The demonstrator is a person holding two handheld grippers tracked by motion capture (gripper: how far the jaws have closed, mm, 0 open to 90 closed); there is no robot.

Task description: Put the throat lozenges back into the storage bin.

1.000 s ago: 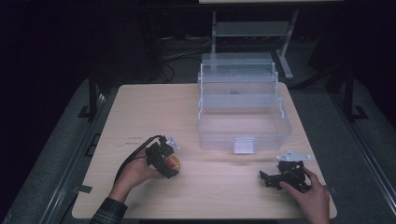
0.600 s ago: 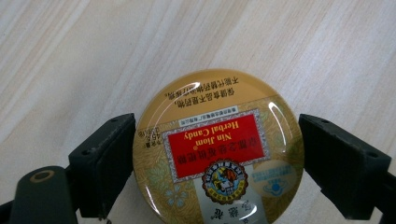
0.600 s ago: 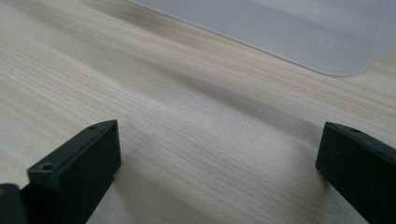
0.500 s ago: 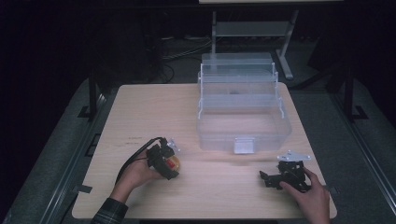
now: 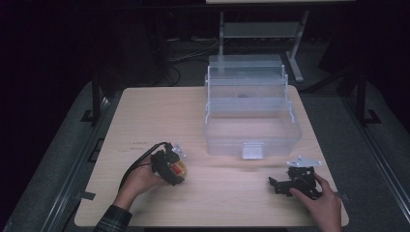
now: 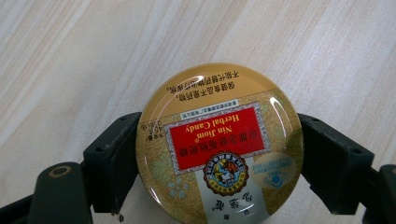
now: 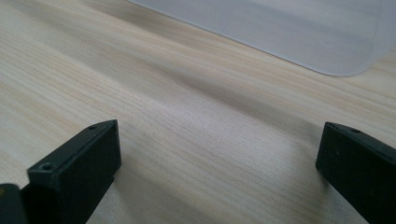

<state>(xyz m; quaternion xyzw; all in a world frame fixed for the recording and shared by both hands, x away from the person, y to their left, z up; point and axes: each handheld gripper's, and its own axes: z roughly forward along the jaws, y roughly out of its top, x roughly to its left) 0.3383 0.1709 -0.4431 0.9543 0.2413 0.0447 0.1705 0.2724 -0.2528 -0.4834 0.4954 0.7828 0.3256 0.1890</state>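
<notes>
A round gold candy tin with a red label sits between the jaws of my left gripper, which is shut on its sides just above the wooden table. In the high view that gripper and the tin are at the front left of the table, held by a hand in a plaid sleeve. My right gripper rests at the front right, its jaws wide open over bare wood with nothing between them. A clear plastic tiered box stands open at the back right.
The box's front latch faces the table's near side, and its clear corner lies just beyond my right gripper. The table has bare wood on its left half. Dark floor, cables and a metal stand surround it.
The left gripper with the tin has shifted slightly forward and right. The right gripper has stayed put.
</notes>
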